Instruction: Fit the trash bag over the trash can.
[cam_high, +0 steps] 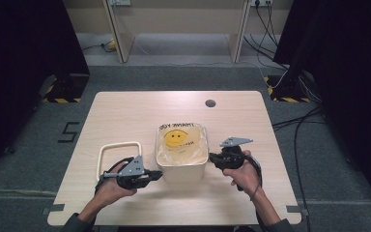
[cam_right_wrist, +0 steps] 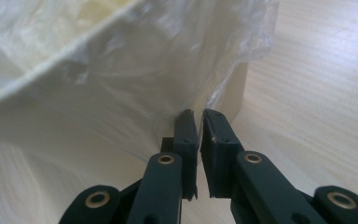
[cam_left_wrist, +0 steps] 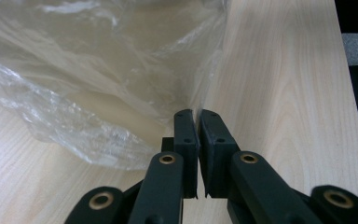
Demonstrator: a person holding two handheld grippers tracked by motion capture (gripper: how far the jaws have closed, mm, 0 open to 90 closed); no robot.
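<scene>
Right, I'm reading mirrored letters on the clear plastic bag lining the cream bin at frame centre in the high view: "THANK YOU" above a yellow smiley, smaller print below too small to read. My left gripper sits at the bin's lower left, jaws clamped on the bag's edge. My right gripper is at the bin's right side, jaws together, pinching the film. A cream lid lies left.

Even, bright light on the table; dark surrounds, soft close-up blur.
</scene>
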